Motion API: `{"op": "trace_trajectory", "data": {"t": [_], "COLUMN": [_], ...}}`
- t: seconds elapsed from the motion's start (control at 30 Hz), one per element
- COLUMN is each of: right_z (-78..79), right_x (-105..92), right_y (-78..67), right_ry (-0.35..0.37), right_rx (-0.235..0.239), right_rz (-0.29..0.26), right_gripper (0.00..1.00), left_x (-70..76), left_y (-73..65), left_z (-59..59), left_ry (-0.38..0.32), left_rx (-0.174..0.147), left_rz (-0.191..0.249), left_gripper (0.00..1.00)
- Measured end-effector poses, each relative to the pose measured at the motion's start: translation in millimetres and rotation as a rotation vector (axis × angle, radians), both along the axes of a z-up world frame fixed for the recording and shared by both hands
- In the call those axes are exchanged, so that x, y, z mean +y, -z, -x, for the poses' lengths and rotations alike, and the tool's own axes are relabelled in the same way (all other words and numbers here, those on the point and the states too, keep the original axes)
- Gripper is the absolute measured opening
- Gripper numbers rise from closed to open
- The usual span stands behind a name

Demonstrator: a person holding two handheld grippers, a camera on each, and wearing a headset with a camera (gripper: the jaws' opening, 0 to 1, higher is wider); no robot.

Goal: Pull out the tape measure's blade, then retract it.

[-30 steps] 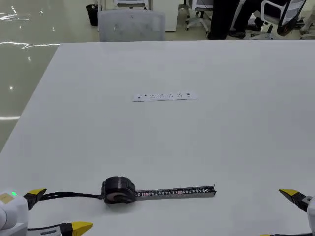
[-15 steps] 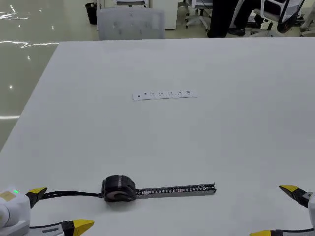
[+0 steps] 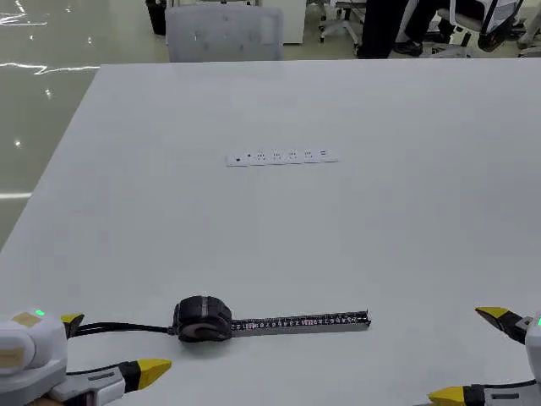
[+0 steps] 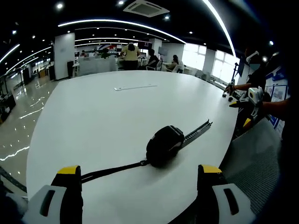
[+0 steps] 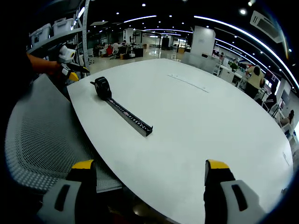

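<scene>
A black tape measure point(image 3: 203, 319) lies near the front edge of the white table point(image 3: 279, 228). Its blade point(image 3: 300, 322) is pulled out to the right, flat on the table, and its black strap point(image 3: 127, 328) trails left. My left gripper point(image 3: 118, 348) is open just left of the case, nothing between its yellow tips. In the left gripper view the tape measure point(image 4: 164, 144) sits ahead between the jaws, with the strap point(image 4: 112, 170) running toward them. My right gripper point(image 3: 482, 355) is open at the front right, well clear of the blade end point(image 5: 147, 131).
A white power strip point(image 3: 281, 157) lies mid-table. A grey chair back point(image 3: 224, 34) stands at the far edge, with office chairs and a person's legs at the back right. A mesh chair seat point(image 5: 37, 144) lies below the table's front edge.
The head camera has tilted slightly, so the scene sits a little higher. Both grippers have come slightly further into view. The tape measure has not moved.
</scene>
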State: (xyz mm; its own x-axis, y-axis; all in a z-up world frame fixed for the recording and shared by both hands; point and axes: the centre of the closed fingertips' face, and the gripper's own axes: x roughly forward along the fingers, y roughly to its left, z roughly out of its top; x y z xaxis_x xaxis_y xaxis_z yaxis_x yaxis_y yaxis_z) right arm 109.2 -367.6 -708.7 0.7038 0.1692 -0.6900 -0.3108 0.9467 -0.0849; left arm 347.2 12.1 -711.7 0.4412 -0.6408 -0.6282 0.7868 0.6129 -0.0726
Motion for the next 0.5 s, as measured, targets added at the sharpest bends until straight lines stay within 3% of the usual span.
{"op": "trace_trajectory", "data": {"t": [0.07,0.1,0.13,0.23,0.33,0.5], "right_z": [-4.8,-7.7,-9.7,-17.0,-25.7,-44.1], "right_x": [-0.1,0.4,1.0,3.5,10.4,17.3], "right_y": [-0.6,-1.5,-2.1,-2.4,-2.0,4.8], "right_ry": [-0.012,-0.030,-0.045,-0.089,-0.142,-0.213], "right_rx": [0.012,0.014,0.019,0.040,0.062,0.095], "right_rz": [-0.007,0.002,0.012,0.027,0.029,0.052], "right_gripper": [0.97,0.97,0.97,0.95,0.93,0.90], "left_x": [-11.8,-14.5,-18.7,-39.2,-53.5,-70.3], "left_y": [-6.6,-3.6,-3.8,-8.7,-2.1,2.8], "left_z": [-0.7,3.0,5.1,9.2,9.7,9.0], "left_ry": [-0.030,-0.047,-0.042,-0.035,-0.039,-0.055], "left_rx": [0.002,0.043,0.054,0.069,0.074,0.042], "left_rz": [0.039,0.020,0.013,0.056,0.039,0.023], "left_gripper": [1.00,1.00,1.00,1.00,1.00,1.00]}}
